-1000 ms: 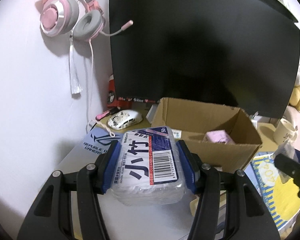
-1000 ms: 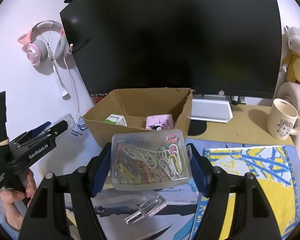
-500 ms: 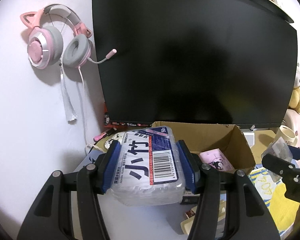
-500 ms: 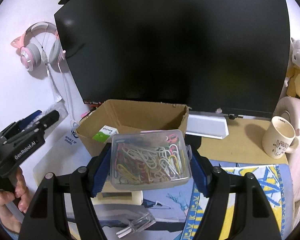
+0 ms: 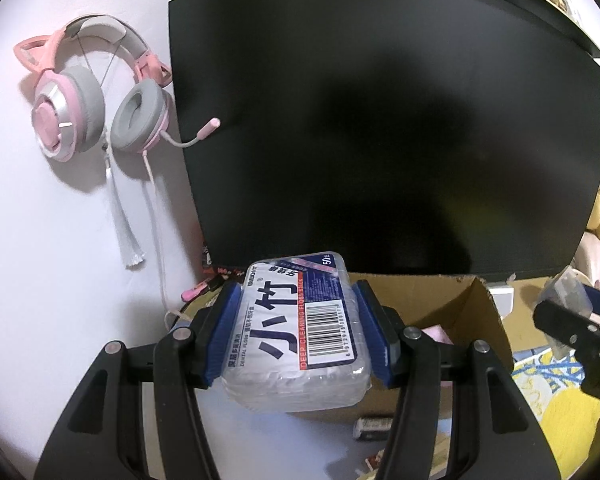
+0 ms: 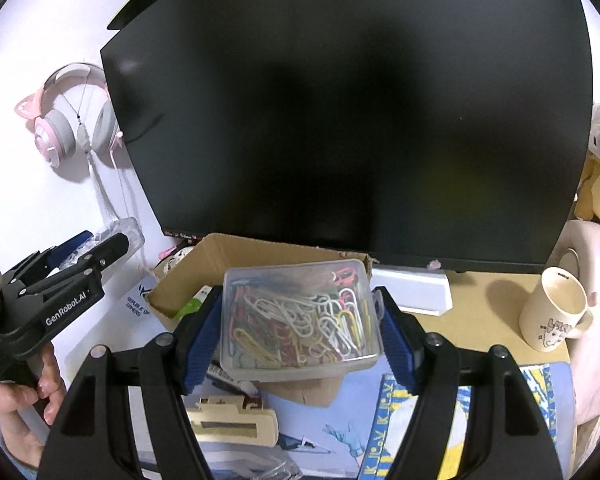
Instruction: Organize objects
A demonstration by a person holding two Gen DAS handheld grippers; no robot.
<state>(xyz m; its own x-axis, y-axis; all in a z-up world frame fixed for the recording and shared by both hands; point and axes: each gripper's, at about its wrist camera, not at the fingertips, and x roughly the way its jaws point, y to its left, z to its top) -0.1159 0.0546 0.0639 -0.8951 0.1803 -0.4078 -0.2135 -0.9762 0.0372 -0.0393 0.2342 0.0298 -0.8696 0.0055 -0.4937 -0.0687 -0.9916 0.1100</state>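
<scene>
The dark monitor [image 6: 352, 120] fills the back of the bench [image 6: 488, 300], so I judge the only way into the cardboard box [image 6: 256, 252] below its lower edge is from above. That is why I carry both loads raised in front of it. The box is open-topped and already has a pink item [image 5: 434, 330] and something green inside, which leaves less floor for what I bring.

My right gripper [image 6: 300, 332] is clamped on the clear case of paper clips [image 6: 300, 316], pads on its two short sides and lid facing up, over the near wall of the box. My left gripper [image 5: 296, 336] grasps the floss stick pack [image 5: 300, 332] the same way, held just left of the box.

The two grippers ride near each other, so I would take the drops in turn. A cream mug [image 6: 554, 314] stands well to the right, clear of the path. A beige clip [image 6: 232, 420] lies on the mat below my right gripper.
</scene>
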